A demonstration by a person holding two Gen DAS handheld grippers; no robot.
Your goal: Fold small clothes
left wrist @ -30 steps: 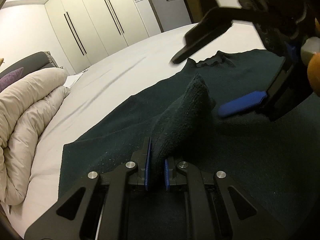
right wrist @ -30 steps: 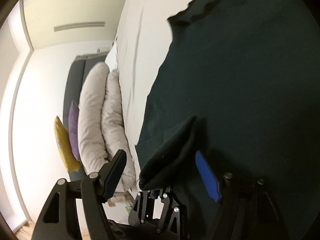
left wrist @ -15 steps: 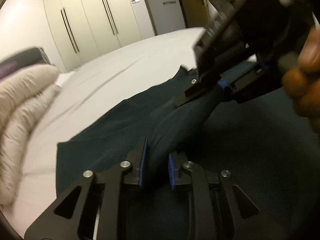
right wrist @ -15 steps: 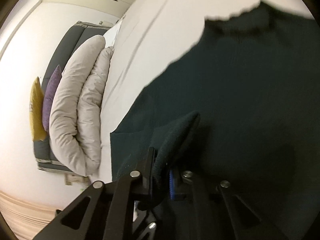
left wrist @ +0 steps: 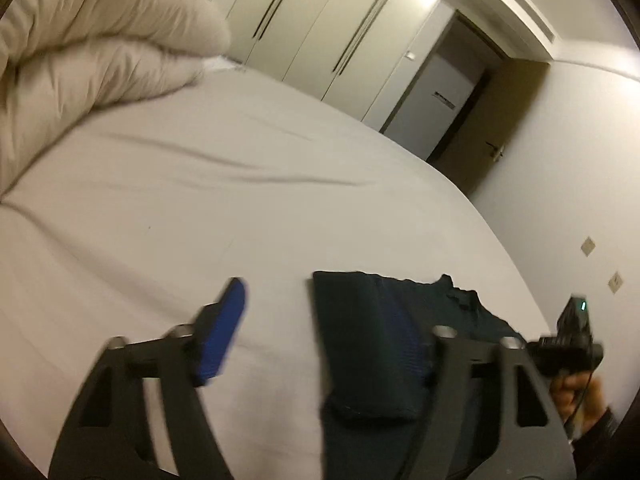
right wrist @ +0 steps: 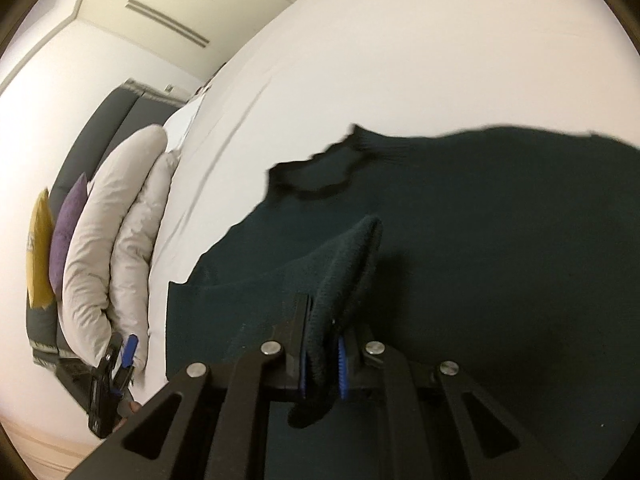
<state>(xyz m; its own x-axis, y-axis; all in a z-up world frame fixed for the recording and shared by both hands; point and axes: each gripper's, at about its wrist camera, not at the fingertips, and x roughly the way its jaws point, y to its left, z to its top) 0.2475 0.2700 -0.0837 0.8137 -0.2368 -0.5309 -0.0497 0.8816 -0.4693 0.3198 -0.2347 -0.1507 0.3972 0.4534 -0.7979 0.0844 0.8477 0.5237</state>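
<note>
A dark green knit sweater (right wrist: 500,248) lies spread on the white bed (right wrist: 420,60), its neck opening (right wrist: 316,172) toward the far side. My right gripper (right wrist: 322,364) is shut on a raised fold of the sweater's sleeve (right wrist: 348,264), held a little above the body. My left gripper (left wrist: 320,332) is open and empty over the sheet at the sweater's edge (left wrist: 360,340), its blue left pad (left wrist: 224,332) over bare sheet. It also shows small at the lower left of the right wrist view (right wrist: 120,356). The right gripper's body shows in the left wrist view (left wrist: 572,344).
A rolled cream duvet (left wrist: 92,48) lies along the bed's side, also in the right wrist view (right wrist: 116,232), with purple (right wrist: 68,224) and yellow (right wrist: 38,248) cushions and a grey headboard behind. White wardrobe doors (left wrist: 320,32) and a doorway (left wrist: 460,100) stand beyond the bed.
My left gripper let go of the sleeve, opened and swung away left to the sweater's edge. My right gripper closed on the sleeve fold and holds it.
</note>
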